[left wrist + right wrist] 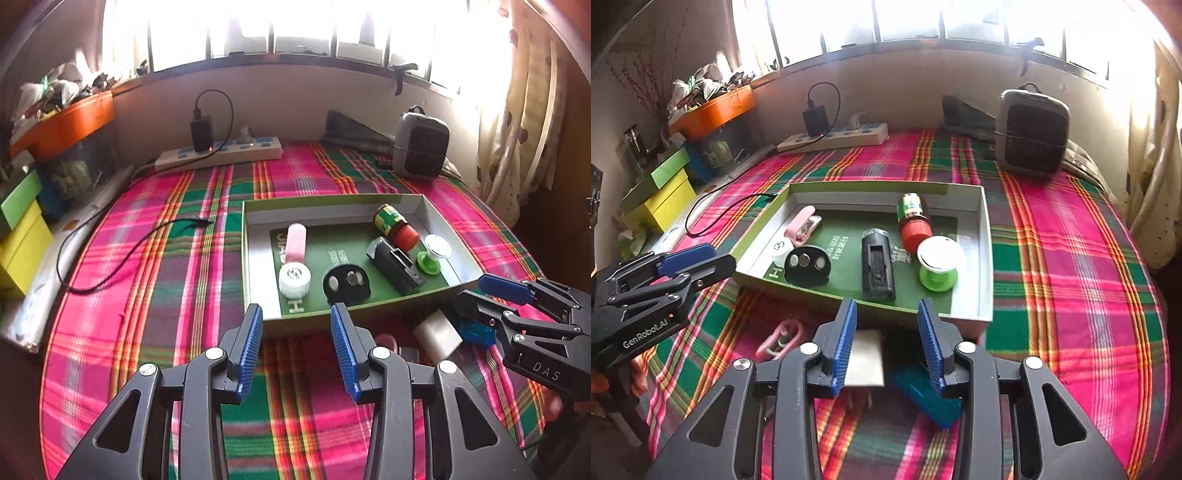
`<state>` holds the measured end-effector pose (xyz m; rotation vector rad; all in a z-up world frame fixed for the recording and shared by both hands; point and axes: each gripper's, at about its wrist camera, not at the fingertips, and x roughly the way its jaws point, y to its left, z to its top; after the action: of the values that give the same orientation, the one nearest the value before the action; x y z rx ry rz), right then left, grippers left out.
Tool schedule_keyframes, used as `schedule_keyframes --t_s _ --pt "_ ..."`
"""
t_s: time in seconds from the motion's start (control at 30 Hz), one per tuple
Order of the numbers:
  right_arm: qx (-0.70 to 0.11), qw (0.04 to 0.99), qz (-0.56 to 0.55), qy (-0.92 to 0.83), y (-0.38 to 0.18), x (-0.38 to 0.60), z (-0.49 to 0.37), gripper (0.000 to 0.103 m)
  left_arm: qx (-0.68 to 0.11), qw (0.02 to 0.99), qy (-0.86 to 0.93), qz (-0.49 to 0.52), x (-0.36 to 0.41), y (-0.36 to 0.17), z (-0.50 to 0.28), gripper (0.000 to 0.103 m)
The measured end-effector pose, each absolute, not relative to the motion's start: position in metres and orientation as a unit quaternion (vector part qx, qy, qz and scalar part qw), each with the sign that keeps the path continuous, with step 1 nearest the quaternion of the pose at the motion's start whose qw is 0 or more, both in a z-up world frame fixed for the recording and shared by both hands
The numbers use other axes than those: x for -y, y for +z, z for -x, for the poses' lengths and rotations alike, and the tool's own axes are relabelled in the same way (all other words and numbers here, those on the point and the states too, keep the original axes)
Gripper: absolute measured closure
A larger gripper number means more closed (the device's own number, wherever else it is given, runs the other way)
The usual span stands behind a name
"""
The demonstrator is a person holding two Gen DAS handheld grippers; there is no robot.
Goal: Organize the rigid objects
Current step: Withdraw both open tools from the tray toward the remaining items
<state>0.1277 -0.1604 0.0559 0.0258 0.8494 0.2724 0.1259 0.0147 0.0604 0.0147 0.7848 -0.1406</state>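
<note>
Now both jaws stand apart and empty. Left hand-held gripper [297,321] hovers before the green box [255,254], over plaid cloth [155,229]. Right hand-held gripper [887,317] hangs above a white block [866,356] and blue piece [923,395] lying just outside the box, gripping neither. Inside: bottle [913,218], spool [938,267], black case [877,267].

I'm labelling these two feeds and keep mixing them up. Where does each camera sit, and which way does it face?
Left wrist: on the left tongs, looking down over the plaid cloth at the box; own blue fingers below, right tongs at right.
Right wrist: on the right tongs, facing the box; left tongs at left.
Shared: box, window, power strip, each other's tongs.
</note>
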Motion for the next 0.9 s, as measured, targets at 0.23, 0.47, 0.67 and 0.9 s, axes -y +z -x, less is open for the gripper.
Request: schedule_keyframes --t_s 0.23,0.47,0.67,0.9 --pt "-0.406 0.906 -0.016 0.120 0.056 0.174 -0.110 0.053 -0.386 0.919 -0.076 0.001 -0.014 0.056 -0.111 0.065" --pt "-0.409 0.906 -0.023 0.105 0.051 0.187 -0.101 0.053 -0.395 0.914 -0.090 0.016 -0.011 0.050 -0.100 0.065" --pt "-0.411 0.907 -0.018 0.089 0.047 0.196 -0.093 0.053 -0.406 0.908 -0.105 0.018 -0.002 0.042 -0.094 0.065" --pt "-0.421 0.904 -0.025 0.074 0.038 0.209 -0.090 0.053 -0.418 0.902 -0.109 0.018 0.004 0.034 -0.092 0.065"
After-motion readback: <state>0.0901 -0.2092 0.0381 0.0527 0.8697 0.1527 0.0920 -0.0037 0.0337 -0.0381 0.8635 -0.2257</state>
